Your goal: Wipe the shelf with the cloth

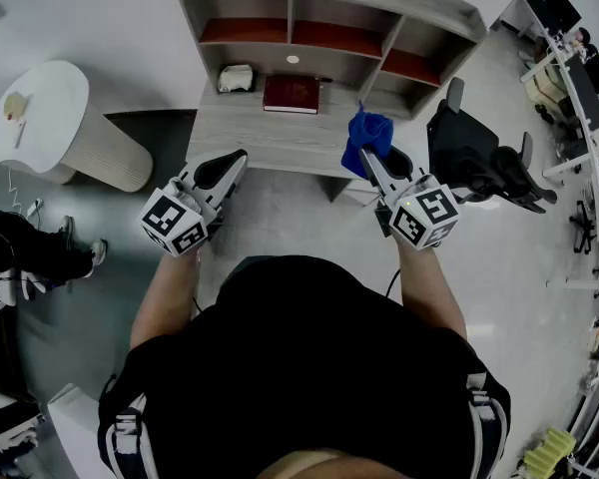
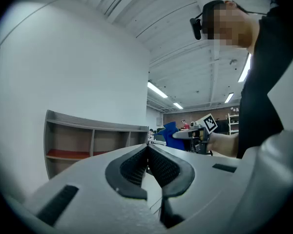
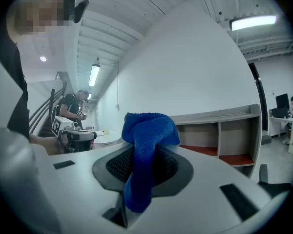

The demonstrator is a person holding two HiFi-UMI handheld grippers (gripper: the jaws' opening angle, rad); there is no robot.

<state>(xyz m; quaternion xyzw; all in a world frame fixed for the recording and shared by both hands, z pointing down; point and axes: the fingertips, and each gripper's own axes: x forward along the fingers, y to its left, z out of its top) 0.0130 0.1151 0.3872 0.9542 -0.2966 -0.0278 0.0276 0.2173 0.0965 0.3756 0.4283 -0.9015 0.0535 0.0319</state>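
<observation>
Pale grey flooring runs up to a white wall, where a wooden shelf (image 1: 329, 23) stands. Its upper compartments have red floors, and below them a flat wooden surface (image 1: 250, 133) carries a dark red book (image 1: 292, 94). Left of the book lies a small pale object (image 1: 236, 78), possibly a crumpled bag; the head view is too coarse to be sure.

The right tongs (image 1: 364, 158) point at the right end of that surface and pinch a blue cloth (image 1: 367, 133). In the right gripper view the cloth bunches above the tips, and a strip of it hangs down between the pads. From the head view the cloth sits over the surface's front edge — whether it touches the wood cannot be told.

The left tongs (image 1: 242, 156) are pressed together with nothing between them, their tips near the front left edge of the surface.

A black chair (image 1: 479, 158) stands just right of the shelf, and a white rounded table (image 1: 35, 113) stands well off to the left.
</observation>
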